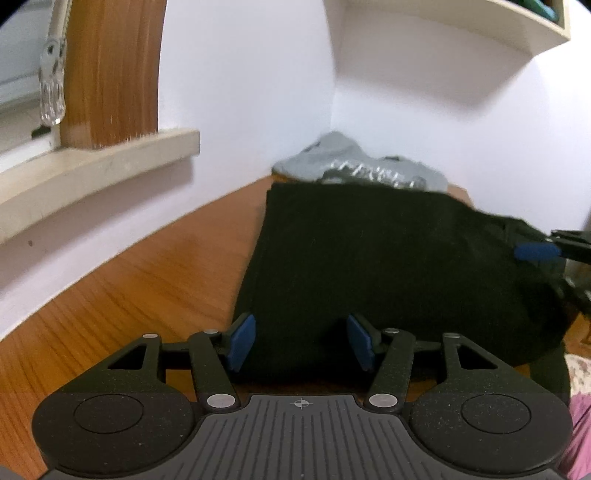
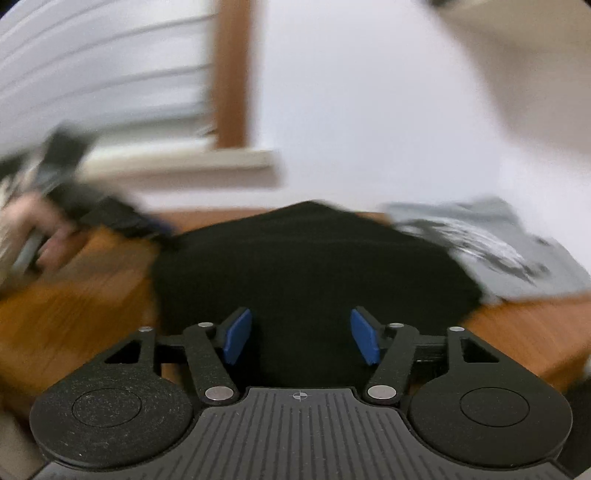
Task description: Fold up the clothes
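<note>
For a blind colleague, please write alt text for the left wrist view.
An open left hand-held gripper points at a folded black garment on a wooden table. A grey printed garment lies behind it, in the wall corner.

This looks like a room in a home, a bedroom or study corner. A warm orange-brown wooden tabletop is pushed into a corner of plain white walls. On the left sits a wood-framed window with a cream stone sill and pale horizontal blinds. A cream wall shelf hangs on the right, and household clothes lie on the table: a black folded garment and a grey printed T-shirt at the far corner.
</note>
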### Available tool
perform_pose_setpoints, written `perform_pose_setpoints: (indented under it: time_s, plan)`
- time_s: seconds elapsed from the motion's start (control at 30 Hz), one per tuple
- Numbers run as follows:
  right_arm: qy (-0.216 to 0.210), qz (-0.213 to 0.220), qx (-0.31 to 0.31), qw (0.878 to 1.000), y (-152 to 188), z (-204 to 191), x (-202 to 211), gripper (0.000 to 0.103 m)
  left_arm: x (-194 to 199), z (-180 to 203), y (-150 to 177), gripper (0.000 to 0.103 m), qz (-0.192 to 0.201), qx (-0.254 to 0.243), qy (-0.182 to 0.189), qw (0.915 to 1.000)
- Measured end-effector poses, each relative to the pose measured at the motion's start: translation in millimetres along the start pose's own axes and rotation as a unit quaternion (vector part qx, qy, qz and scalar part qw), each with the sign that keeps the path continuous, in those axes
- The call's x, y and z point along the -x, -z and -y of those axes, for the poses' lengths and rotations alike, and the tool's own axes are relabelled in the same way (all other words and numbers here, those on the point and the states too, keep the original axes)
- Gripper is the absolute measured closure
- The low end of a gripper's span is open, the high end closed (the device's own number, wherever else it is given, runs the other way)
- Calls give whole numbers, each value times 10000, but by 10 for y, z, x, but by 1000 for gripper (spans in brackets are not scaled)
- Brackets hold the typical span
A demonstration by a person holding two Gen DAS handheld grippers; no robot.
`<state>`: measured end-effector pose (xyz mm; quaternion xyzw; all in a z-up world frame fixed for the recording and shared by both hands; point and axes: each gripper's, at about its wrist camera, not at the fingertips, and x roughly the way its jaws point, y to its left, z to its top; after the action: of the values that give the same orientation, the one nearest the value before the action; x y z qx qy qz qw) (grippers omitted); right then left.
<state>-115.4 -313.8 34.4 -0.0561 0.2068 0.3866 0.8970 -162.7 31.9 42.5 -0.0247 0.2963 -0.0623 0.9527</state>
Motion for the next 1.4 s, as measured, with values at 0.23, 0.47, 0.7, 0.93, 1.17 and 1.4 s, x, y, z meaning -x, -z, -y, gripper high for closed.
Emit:
perform_pose_setpoints:
  time_s: [0.23, 0.47, 0.7, 0.93, 1.17, 1.4]
  plan:
    - [182, 204, -1785, 9836, 55, 886, -202, 27, -88, 193, -278, 41, 261, -28, 197, 9995]
    - [-40, 247, -2273, 9735, 132, 1185, -418, 24, -624, 8, -810, 34, 179, -39, 231, 9996]
    - [-372, 212, -2402, 9698, 135, 1350, -569, 21, -1328, -338, -1018, 30, -173, -31, 657, 9977]
    - [-689, 220, -2521, 9650, 97, 1406, -712, 21, -1899, -593, -1114, 16, -466, 29, 1310, 9903]
    - [-741, 98, -2537, 9644, 47, 1308, -852, 21, -2137, -628, -1138, 1, -552, -22, 1958, 9791]
    - [-701, -17, -2527, 9650, 0, 1209, -977, 63, -2190, -518, -1100, 18, -482, -200, 2169, 9748]
